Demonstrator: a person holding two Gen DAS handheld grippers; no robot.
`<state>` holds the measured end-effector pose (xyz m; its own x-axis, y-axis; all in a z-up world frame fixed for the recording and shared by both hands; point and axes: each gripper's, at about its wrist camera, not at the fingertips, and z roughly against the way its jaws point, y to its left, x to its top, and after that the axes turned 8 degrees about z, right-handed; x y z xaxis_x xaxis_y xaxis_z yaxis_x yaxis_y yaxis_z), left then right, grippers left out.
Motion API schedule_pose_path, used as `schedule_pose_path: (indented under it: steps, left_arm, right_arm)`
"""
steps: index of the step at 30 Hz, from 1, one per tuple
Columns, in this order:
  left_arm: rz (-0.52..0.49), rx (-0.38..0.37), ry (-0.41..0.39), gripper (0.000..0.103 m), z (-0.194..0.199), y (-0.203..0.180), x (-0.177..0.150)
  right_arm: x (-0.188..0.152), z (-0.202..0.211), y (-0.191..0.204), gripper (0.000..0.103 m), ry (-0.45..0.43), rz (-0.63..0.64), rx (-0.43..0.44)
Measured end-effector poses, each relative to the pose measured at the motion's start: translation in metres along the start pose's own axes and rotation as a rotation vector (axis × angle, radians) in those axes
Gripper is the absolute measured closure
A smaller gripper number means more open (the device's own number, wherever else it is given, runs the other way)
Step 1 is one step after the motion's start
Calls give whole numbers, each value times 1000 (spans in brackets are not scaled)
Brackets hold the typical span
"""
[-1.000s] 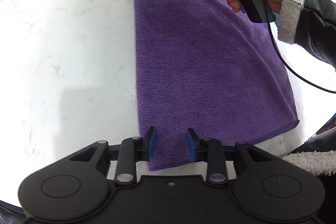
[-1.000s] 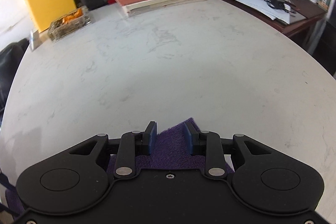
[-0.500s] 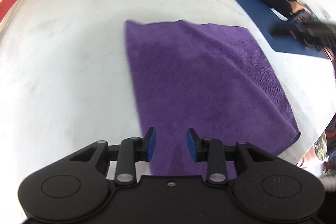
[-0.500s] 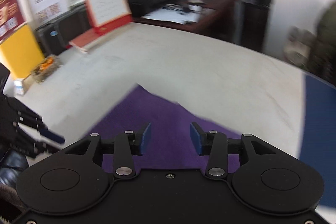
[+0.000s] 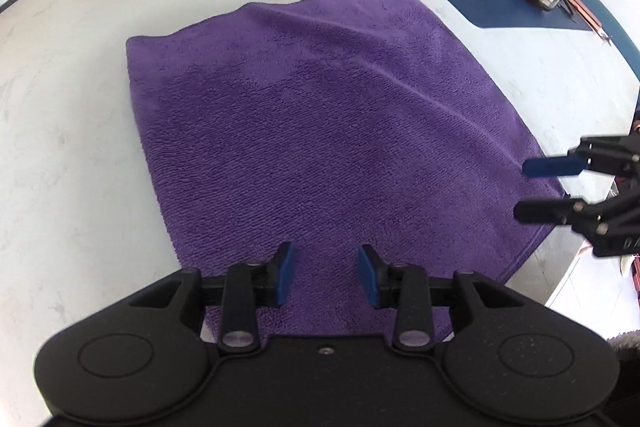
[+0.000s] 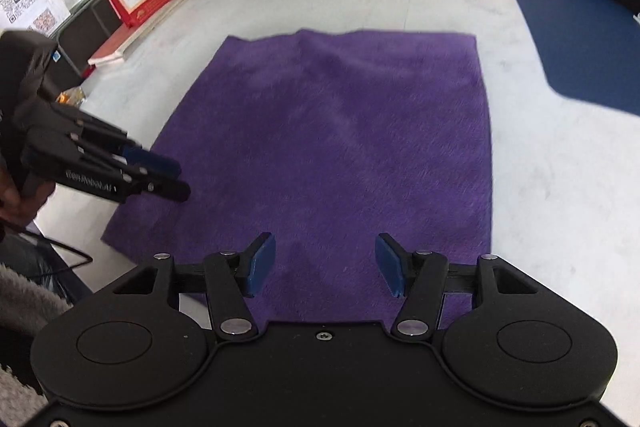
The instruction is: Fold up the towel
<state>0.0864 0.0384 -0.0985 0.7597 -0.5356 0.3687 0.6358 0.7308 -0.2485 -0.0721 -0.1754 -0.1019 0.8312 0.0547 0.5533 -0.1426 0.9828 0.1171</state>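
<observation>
Your towel (image 5: 320, 131) lies flat on the white desk (image 5: 68, 155) as a neat rectangle with a soft ripple along its far edge; whether it is already doubled you cannot tell, though the near left edge looks a little thick, as a fold would. Judged by that, at most one fold is done, and at least one more seems left before the towel is compact. Neither gripper holds cloth now. Your left gripper (image 5: 326, 277) hovers over the near edge with its jaws narrowly parted, having just opened a touch further, and nothing is pinched between them; the towel spreads away in front and beneath. Your right gripper (image 6: 326, 265) hangs over the near edge at the other side, its jaws standing clearly apart with only bare pile showing between them; they have been opening, so the towel is free. Each gripper shows in the other's view, the right gripper (image 5: 560, 191) by the towel's right corner, the left gripper (image 6: 156, 175) over its left border. Both sit near the same near edge, well placed to pinch its corners for the next fold.
</observation>
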Motion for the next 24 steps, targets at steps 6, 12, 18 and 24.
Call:
schedule_pose_path:
  steps: [6,12,18,24]
  left_arm:
    - [13,-7,4,70,2,6,-4]
    - [56,10,1,70,6,9,-4]
    - [67,63,-59,70,15,14,23]
    - [84,163,-154,65,5,24,74]
  right_arm:
    - [-25,14,-7,50,28,-15,-26]
    - [-30,24,-17,53,72,-25,-54]
    - [8,34,-19,49,-19,56,-66]
    - [81,1,-13,46,-132,297,-137]
